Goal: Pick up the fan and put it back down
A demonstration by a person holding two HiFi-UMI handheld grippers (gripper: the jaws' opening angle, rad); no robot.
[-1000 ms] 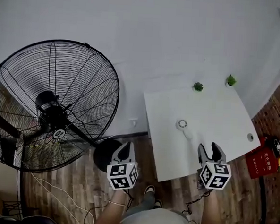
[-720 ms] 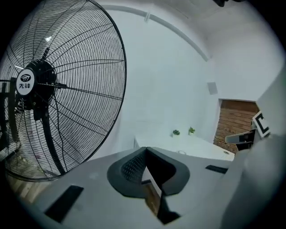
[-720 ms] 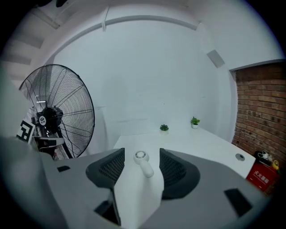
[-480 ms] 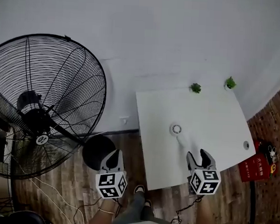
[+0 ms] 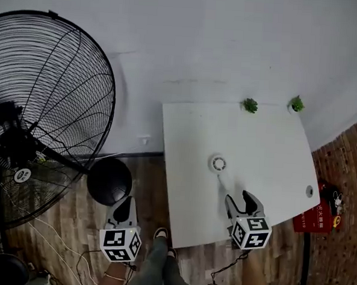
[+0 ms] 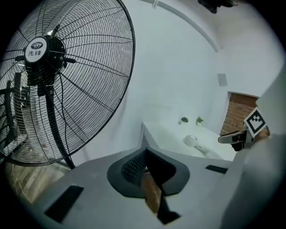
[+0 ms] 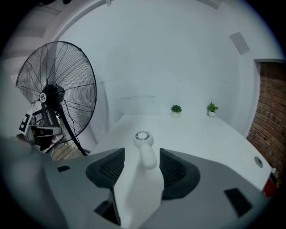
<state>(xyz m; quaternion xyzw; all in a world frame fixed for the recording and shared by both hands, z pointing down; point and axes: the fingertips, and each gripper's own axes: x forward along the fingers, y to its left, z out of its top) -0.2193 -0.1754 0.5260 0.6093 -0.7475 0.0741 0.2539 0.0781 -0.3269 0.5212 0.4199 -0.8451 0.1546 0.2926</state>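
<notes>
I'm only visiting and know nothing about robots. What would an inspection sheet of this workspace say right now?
Surface: white table, standing on a wooden floor.
Job's things: small white handheld fan lying on the table, handle toward the person.
Clutter: two potted plants at the table's far edge; red box beside the table.
Grippers: right gripper open, aimed at the fan's handle, not gripping; left gripper shut, empty, over the floor.
Cables: loose cables on the floor.
Surroundings: large floor fan at left, white wall, brick wall at right.
</notes>
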